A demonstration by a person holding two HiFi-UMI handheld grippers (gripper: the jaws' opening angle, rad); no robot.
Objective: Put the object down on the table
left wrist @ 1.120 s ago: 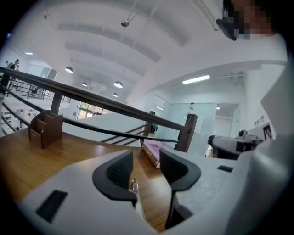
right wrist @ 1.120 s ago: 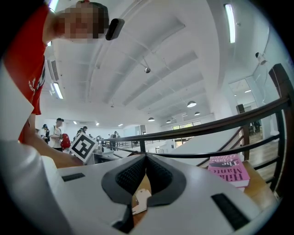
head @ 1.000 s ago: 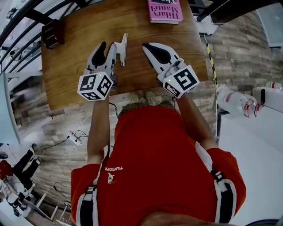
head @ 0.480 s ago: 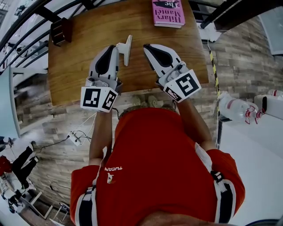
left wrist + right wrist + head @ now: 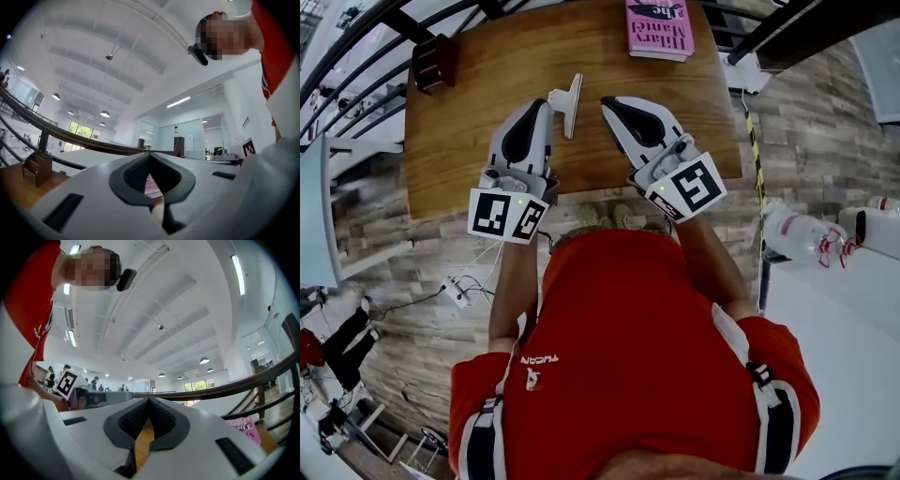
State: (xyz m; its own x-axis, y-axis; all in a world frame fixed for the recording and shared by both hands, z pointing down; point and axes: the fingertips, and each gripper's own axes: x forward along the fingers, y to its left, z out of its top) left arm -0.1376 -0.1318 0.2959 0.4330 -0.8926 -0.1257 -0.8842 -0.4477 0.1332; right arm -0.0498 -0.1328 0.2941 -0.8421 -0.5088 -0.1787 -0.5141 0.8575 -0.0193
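Head view: two grippers over one wooden table (image 5: 459,141), and one white object (image 5: 569,101) resting on it just off the tip of the left gripper (image 5: 542,105); one pink book (image 5: 659,28) reads "Hilary Mantel". Left gripper view: the jaws have just been closing and are now clenched, nothing between them. Right gripper view: the right gripper (image 5: 149,401) is clenched too, and empty

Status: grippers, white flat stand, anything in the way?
Left gripper just closed, empty; right gripper shut, empty. White flat plastic stand down on wooden table, between tips. Nothing in the way; pink book at far edge.
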